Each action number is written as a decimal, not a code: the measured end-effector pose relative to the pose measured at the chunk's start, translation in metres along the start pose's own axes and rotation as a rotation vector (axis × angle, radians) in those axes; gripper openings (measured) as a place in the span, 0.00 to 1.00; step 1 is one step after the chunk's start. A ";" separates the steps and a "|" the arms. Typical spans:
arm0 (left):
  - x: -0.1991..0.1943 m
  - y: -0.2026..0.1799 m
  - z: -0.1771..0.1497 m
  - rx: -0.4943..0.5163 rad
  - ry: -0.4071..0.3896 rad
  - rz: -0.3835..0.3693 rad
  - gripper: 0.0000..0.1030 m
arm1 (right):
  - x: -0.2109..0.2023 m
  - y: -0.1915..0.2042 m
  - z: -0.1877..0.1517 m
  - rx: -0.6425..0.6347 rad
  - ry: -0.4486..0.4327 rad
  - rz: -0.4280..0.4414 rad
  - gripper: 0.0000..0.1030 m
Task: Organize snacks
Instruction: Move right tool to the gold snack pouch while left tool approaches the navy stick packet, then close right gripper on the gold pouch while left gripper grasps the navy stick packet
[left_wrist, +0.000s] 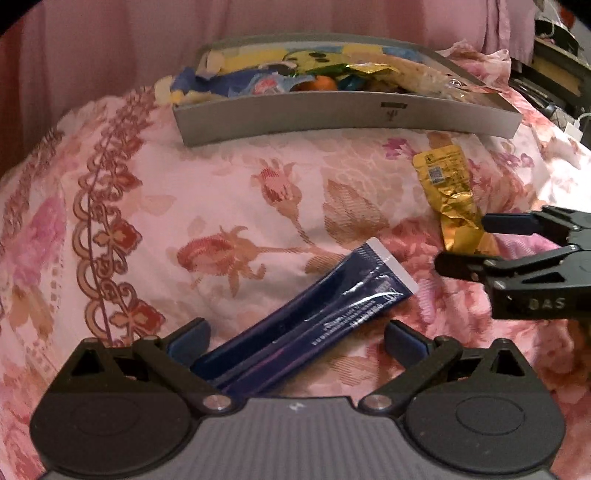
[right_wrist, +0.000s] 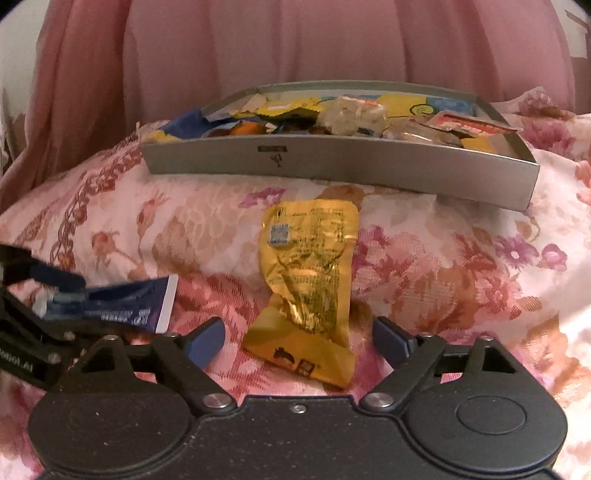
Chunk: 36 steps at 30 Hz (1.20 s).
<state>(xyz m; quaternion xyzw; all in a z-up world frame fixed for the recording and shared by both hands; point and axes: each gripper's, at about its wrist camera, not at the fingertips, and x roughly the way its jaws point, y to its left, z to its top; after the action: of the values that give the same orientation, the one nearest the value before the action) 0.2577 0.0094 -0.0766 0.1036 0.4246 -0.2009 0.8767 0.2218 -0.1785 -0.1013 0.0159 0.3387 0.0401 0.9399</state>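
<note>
A dark blue snack packet (left_wrist: 306, 321) lies flat on the floral bedspread, its near end between the fingers of my open left gripper (left_wrist: 297, 339). A crumpled gold-yellow snack packet (right_wrist: 310, 273) lies to its right, and my open right gripper (right_wrist: 299, 341) straddles its near end. From the left wrist view, the right gripper (left_wrist: 465, 243) comes in from the right around the gold packet (left_wrist: 448, 192). The right wrist view shows the left gripper (right_wrist: 66, 301) at the left edge around the blue packet (right_wrist: 122, 302). Neither packet is lifted.
A shallow grey tray (left_wrist: 332, 114) heaped with several mixed snack wrappers sits at the far side of the bed; its front wall (right_wrist: 332, 162) faces me. Pink curtains (right_wrist: 295, 44) hang behind it. Dark clutter (left_wrist: 554, 74) stands at the far right.
</note>
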 end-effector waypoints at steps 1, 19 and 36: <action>-0.001 0.001 0.000 -0.014 0.011 -0.019 0.99 | 0.001 -0.001 0.002 0.011 -0.002 0.004 0.84; -0.016 -0.036 -0.012 -0.017 0.159 -0.191 0.91 | -0.010 -0.001 0.001 -0.026 0.145 -0.042 0.57; -0.032 -0.048 -0.029 -0.173 0.098 -0.114 0.35 | -0.090 0.018 -0.050 0.039 0.255 -0.043 0.57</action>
<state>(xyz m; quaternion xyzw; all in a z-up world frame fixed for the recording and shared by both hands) 0.1983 -0.0151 -0.0694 0.0131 0.4880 -0.2079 0.8476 0.1200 -0.1683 -0.0816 0.0216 0.4563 0.0152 0.8894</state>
